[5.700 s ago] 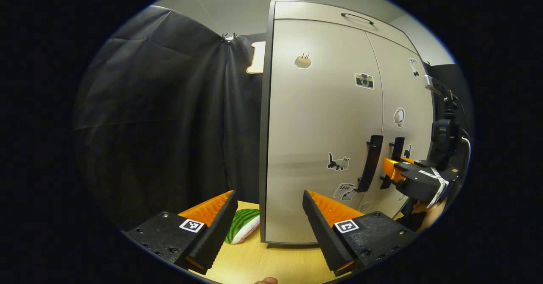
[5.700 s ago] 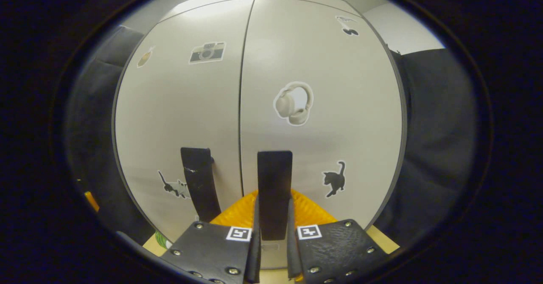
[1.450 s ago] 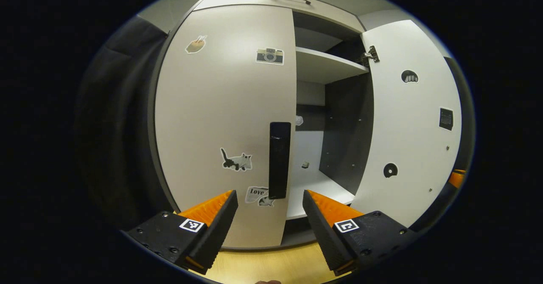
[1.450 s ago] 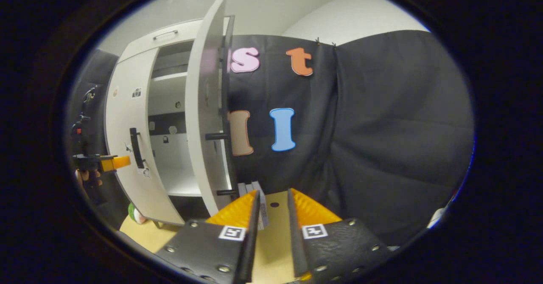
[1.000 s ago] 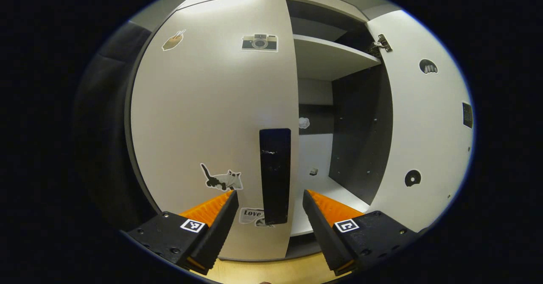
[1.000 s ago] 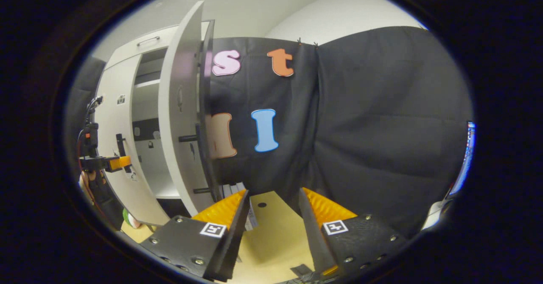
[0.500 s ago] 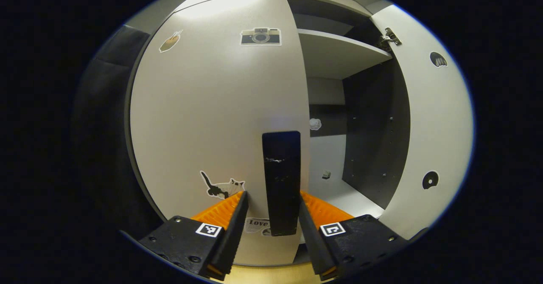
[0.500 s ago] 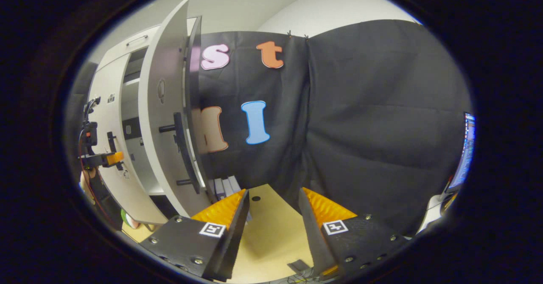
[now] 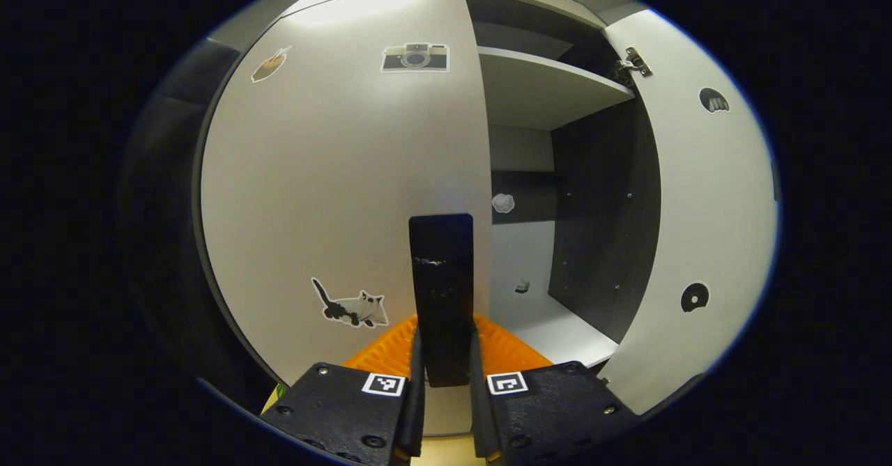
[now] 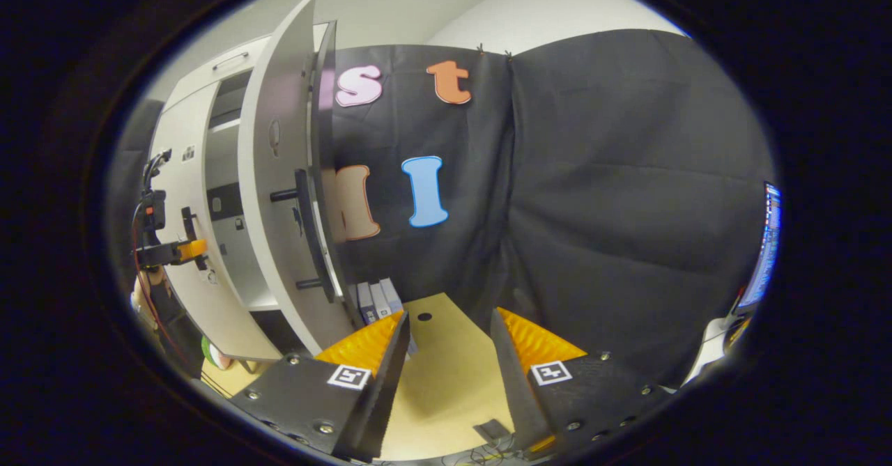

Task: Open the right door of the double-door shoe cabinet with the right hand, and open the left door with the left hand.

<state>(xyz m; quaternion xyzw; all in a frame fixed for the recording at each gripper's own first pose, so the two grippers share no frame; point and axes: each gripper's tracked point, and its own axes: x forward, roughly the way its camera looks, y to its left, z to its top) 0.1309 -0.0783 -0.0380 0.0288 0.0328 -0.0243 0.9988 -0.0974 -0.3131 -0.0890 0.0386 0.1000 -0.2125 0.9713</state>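
Observation:
In the left gripper view the pale shoe cabinet's left door (image 9: 334, 187) is closed, with a black vertical handle (image 9: 441, 278) near its right edge. My left gripper (image 9: 444, 375) is shut on that handle, a finger on each side. The right door (image 9: 704, 201) stands swung wide, baring shelves (image 9: 543, 90) inside. In the right gripper view my right gripper (image 10: 446, 354) is open and holds nothing, away from the open right door (image 10: 279, 194) and its black handle (image 10: 306, 233). The left gripper (image 10: 174, 251) shows far off at the left door (image 10: 178, 194).
A yellow wooden tabletop (image 10: 439, 375) lies under the right gripper, with a small hole in it. Several flat boxes (image 10: 376, 302) stand by the cabinet's foot. A green-striped soft thing (image 10: 212, 354) lies near the cabinet's left corner. A screen edge (image 10: 763, 250) shows at far right.
My left gripper moved in and closed on the left door's handle. The right gripper, earlier shut on the right door's handle, pulled that door open, let go and drew back.

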